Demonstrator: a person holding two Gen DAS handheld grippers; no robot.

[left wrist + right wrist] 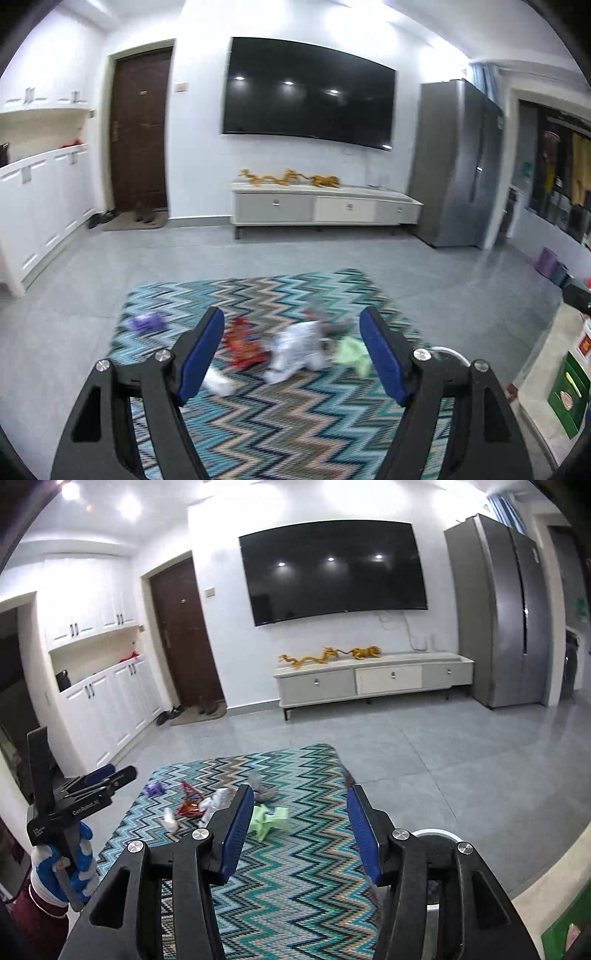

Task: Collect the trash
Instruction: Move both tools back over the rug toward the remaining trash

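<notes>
Trash lies on a zigzag rug: a purple wrapper, a red snack bag, white crumpled plastic, a green wrapper, and a grey piece. My left gripper is open and empty, held above the trash; it also shows at the left of the right wrist view. My right gripper is open and empty above the rug's right side. A white bin rim sits behind its right finger.
Grey tile floor surrounds the rug. A TV stand and wall TV stand at the far wall, a grey fridge to the right, white cabinets and a brown door to the left. A counter edge runs along the right.
</notes>
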